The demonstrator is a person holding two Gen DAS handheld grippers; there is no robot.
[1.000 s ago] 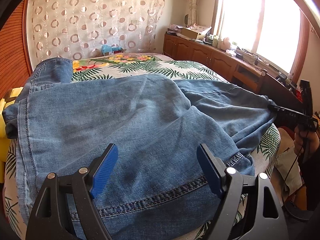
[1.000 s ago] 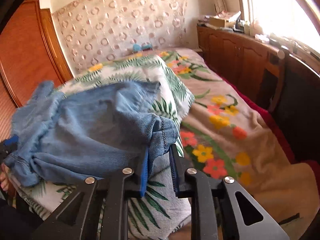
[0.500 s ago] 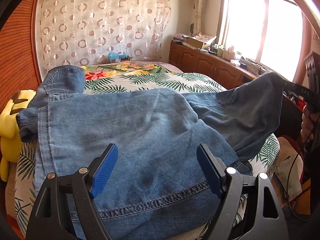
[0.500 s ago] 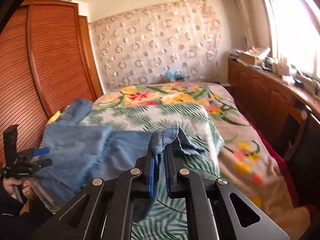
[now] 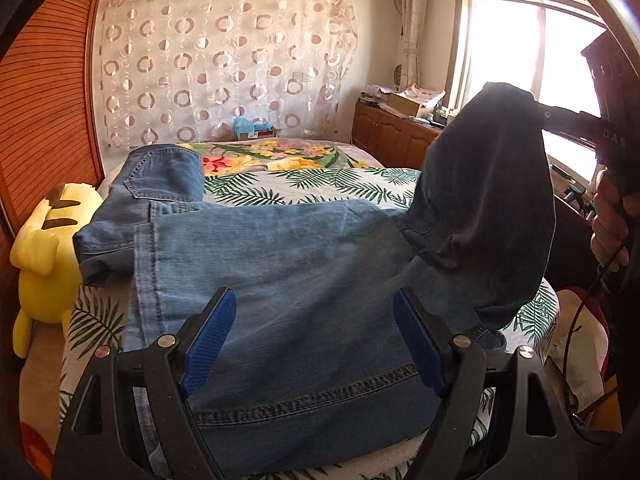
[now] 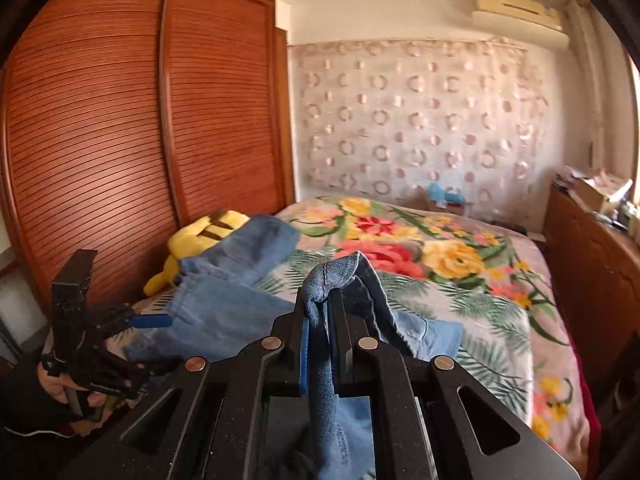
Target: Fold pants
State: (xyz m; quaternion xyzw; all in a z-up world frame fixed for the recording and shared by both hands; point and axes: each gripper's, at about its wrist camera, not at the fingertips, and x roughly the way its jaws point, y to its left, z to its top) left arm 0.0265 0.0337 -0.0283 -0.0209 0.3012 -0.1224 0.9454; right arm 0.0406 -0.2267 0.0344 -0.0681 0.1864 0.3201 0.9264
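Note:
Blue jeans [image 5: 280,280] lie across the near end of the bed, the waist and a back pocket at the far left. My left gripper [image 5: 312,344] hovers open just above the denim near its stitched hem, nothing between the blue pads. My right gripper [image 6: 322,320] is shut on the pant leg's hem [image 6: 332,276], which it holds up off the bed. In the left wrist view that lifted leg [image 5: 492,200] hangs dark against the window, with the right gripper [image 5: 560,114] at its top. The left gripper [image 6: 148,322] shows at the left in the right wrist view.
The bed [image 5: 304,184] has a leaf and flower cover. A yellow plush toy [image 5: 48,236] lies at its left edge beside a wooden wardrobe [image 6: 120,140]. Low wooden cabinets [image 5: 392,136] with clutter run under the window on the right. A cable [image 5: 580,320] hangs by the person's hand.
My right gripper has risen and swung left, lifting the pant leg's hem off the bed's right edge. The left gripper has lifted slightly and stayed open.

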